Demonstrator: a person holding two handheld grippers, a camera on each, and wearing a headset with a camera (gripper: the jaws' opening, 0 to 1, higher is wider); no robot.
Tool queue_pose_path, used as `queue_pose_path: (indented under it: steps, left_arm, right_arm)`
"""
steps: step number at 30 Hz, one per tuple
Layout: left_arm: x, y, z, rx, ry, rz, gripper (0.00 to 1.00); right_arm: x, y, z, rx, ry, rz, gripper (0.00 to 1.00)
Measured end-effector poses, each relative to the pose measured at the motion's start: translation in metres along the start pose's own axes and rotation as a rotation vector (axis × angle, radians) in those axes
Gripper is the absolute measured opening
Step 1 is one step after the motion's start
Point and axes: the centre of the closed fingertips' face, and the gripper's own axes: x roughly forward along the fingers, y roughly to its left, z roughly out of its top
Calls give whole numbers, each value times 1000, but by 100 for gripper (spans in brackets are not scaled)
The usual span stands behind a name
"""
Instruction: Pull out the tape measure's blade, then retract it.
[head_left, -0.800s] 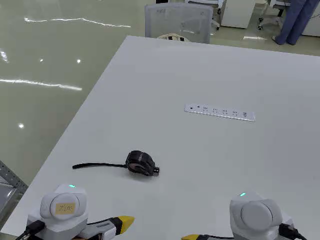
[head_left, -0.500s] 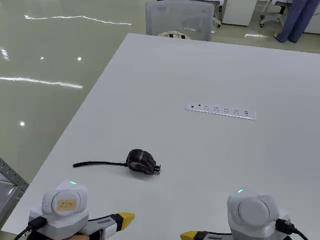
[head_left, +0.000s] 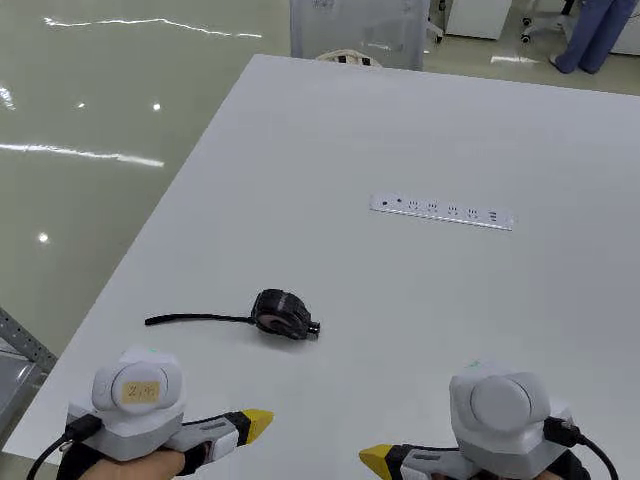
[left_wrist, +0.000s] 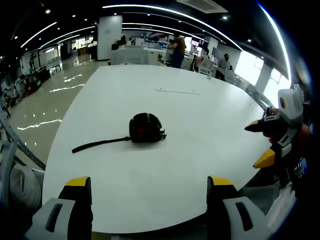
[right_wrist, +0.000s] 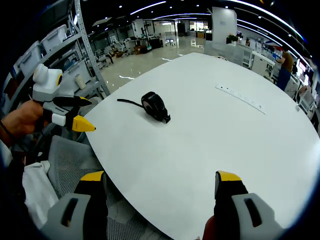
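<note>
Tape measure (head_left: 284, 313), strap (head_left: 195, 319) to its left, blade tip (head_left: 314, 328) seemingly rightward.

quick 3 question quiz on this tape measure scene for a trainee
1. True or false: the left gripper is shut on the tape measure.
2. In the head view, what trails from the tape measure's case toward the left edge of the table? A) a black strap B) a long yellow blade C) a white cable
3. Name the long white item lying farther along the table than the tape measure.
Key: 1 false, its jaws stand open, clear of it; 2 A; 3 the power strip.
</note>
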Motion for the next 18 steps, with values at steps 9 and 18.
queue_pose_path:
  steps: [9, 18]
  left_arm:
    - [5, 0, 0, 4, 4, -6, 92]
    - [9, 3, 1, 3, -4, -16, 92]
  right_arm:
    - [9, 0, 9, -26, -1, 8, 91]
    - [19, -1, 17, -42, -5, 20, 91]
